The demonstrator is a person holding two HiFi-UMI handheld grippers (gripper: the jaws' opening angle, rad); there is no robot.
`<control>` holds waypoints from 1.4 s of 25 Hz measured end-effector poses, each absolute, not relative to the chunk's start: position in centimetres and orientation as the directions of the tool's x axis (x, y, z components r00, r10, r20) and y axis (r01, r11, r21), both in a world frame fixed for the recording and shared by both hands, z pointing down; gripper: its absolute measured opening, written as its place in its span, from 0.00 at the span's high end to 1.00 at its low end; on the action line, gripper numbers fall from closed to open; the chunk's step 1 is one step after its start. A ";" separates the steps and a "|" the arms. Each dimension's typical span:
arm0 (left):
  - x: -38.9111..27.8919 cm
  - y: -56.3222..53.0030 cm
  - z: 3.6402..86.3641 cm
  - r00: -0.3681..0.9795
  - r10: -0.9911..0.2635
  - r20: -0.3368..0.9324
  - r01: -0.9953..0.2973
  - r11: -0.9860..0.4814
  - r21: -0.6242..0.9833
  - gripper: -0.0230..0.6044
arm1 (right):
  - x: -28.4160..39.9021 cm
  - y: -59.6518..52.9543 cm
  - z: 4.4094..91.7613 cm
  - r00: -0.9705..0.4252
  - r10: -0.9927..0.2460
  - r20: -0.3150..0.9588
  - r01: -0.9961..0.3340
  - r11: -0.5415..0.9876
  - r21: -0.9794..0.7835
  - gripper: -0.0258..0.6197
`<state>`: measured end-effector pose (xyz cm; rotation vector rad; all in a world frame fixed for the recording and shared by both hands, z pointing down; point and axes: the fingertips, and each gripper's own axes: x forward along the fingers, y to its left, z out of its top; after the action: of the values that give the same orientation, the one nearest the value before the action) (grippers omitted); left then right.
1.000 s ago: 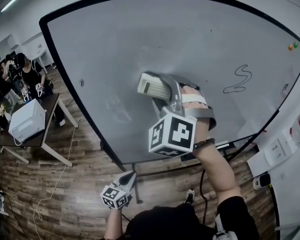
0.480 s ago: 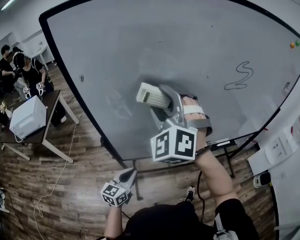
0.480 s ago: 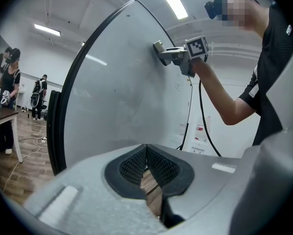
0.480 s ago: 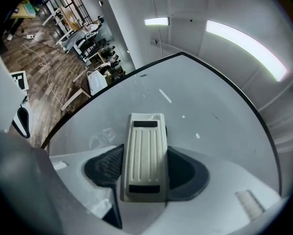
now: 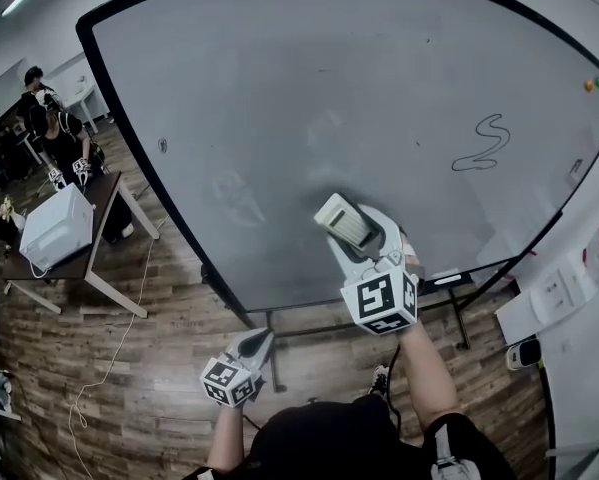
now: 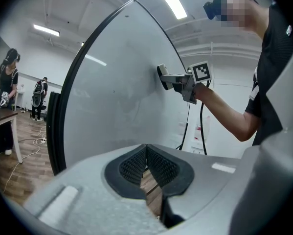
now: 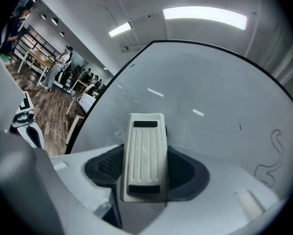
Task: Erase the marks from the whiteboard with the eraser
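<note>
Right gripper (image 5: 351,228) | jaws are clamped on the eraser (image 7: 145,155), its long axis lying along them, at the whiteboard (image 5: 309,88) | squiggle mark (image 5: 479,144) is seen well to the eraser's right, higher | left gripper (image 6: 146,164) is held low, farther off, jaws pressed together, empty

A white box (image 5: 54,230) sits on a table (image 5: 101,208) over wooden floor (image 5: 129,368), with people (image 5: 67,143) standing beyond

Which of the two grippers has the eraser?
The right gripper: its jaws clamp the eraser at the whiteboard. The left gripper hangs low, shut on nothing.
</note>
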<state>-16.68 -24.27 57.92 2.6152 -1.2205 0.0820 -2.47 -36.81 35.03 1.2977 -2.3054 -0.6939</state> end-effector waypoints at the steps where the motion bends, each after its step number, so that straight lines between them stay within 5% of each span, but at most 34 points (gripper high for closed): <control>1: -16.7 -24.3 57.9 0.647 -0.746 0.158 -0.760 -0.617 0.204 0.95 | -2.2 -36.7 35.6 -0.489 -0.866 0.105 -0.675 0.452 0.583 0.57; 18: -17.3 -23.6 57.8 0.644 -0.749 0.153 -0.763 -0.615 0.200 0.95 | -1.0 -33.3 49.4 -0.581 -0.773 0.255 -0.705 0.634 0.319 0.57; 25: -17.5 -23.3 57.9 0.638 -0.756 0.144 -0.766 -0.606 0.214 0.95 | -1.8 -30.6 53.3 -0.746 -0.635 0.201 -0.641 0.766 0.040 0.57; 35: -17.2 -23.3 58.4 0.653 -0.744 0.143 -0.753 -0.615 0.233 0.95 | -1.5 -27.9 56.9 -0.797 -0.582 0.161 -0.596 0.801 -0.057 0.57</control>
<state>-17.21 -23.31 58.41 2.6001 -1.2051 0.0467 -1.47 -27.89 56.85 0.9371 -2.8518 0.1570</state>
